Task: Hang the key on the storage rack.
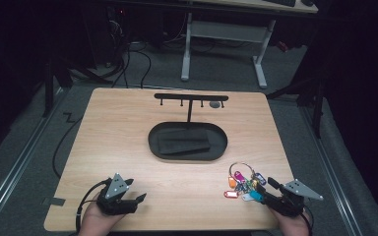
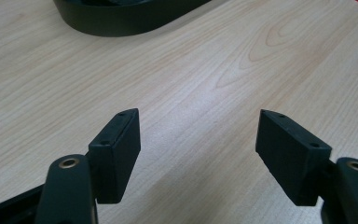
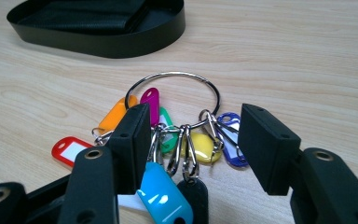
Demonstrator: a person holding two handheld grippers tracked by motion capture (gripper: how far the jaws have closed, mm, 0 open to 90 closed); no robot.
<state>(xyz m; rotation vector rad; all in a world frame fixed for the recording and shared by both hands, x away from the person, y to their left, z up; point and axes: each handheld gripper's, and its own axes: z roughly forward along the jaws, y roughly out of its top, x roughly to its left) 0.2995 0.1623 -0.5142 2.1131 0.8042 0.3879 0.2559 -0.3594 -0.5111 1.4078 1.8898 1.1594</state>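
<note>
A large metal key ring (image 1: 241, 169) with several coloured tags (image 1: 243, 187) lies flat on the wooden table near its front right. In the right gripper view the ring (image 3: 175, 77) and its clips sit between the jaws of my right gripper (image 3: 193, 121). The jaws stand apart on either side of the clips, and the pads are not pressing on them. My right gripper (image 1: 265, 187) points up and to the left at the bunch. At the front left my left gripper (image 1: 135, 191) rests low over bare wood. Its jaws are wide apart with nothing between them (image 2: 198, 126).
A black oval tray (image 1: 152, 140) holding a folded black item (image 1: 184, 142) sits mid-table, and its wall shows in both gripper views (image 2: 121, 21) (image 3: 121, 44). Behind it stands a black T-shaped hook rack (image 1: 191, 97). A table frame and cables lie on the floor beyond.
</note>
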